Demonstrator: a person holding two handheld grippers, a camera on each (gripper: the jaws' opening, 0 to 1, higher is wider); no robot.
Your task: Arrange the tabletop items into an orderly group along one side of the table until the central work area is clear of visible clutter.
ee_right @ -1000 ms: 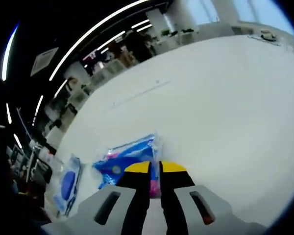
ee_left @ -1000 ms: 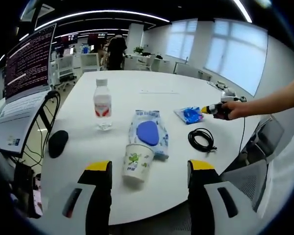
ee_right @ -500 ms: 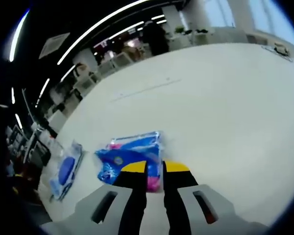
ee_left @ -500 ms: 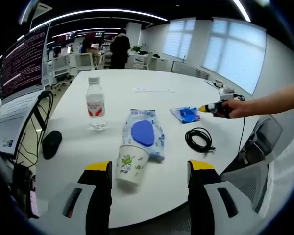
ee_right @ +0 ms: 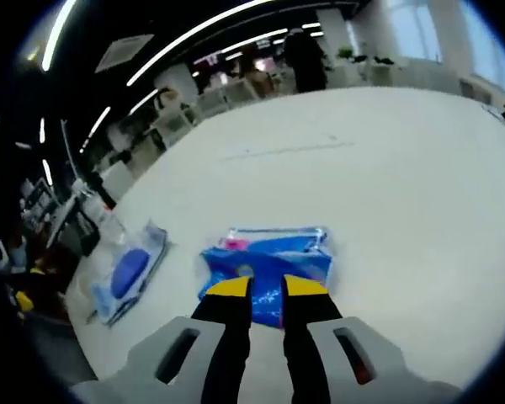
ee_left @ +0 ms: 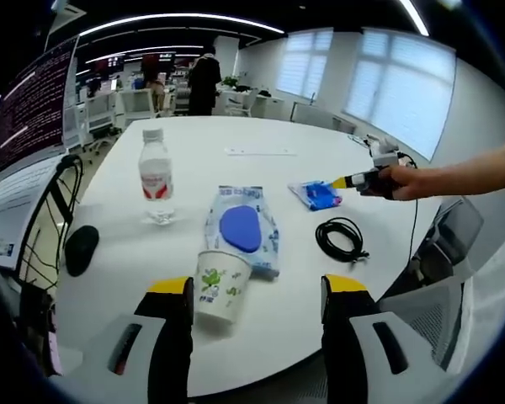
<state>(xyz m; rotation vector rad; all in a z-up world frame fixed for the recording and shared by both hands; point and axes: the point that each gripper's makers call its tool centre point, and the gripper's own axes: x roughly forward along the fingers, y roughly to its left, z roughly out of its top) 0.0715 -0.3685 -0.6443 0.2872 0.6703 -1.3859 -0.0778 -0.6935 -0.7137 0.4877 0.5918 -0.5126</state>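
My left gripper (ee_left: 257, 288) is open above the near table edge, and a paper cup (ee_left: 219, 286) stands just ahead between its jaws. Behind the cup lies a wipes pack (ee_left: 240, 231) with a blue lid, and a water bottle (ee_left: 156, 178) stands to its left. A blue packet (ee_left: 316, 195) lies to the right, with my right gripper (ee_left: 347, 181) at its edge. In the right gripper view, my right gripper (ee_right: 267, 289) is shut on the near edge of the blue packet (ee_right: 269, 257), which lies flat on the white table (ee_right: 404, 194). The wipes pack (ee_right: 128, 273) is at the left.
A coiled black cable (ee_left: 341, 238) lies near the right table edge. A black mouse (ee_left: 82, 250) sits at the left, beside cords and a laptop (ee_left: 13, 202) under a large screen (ee_left: 34, 105). The far half of the table (ee_left: 261, 139) holds a thin strip. Office chairs stand around it.
The left view has drifted, shifting the items leftward. In the right gripper view the camera has swung, so the blue packet now lies centred ahead, and the gap between the jaws is slightly wider.
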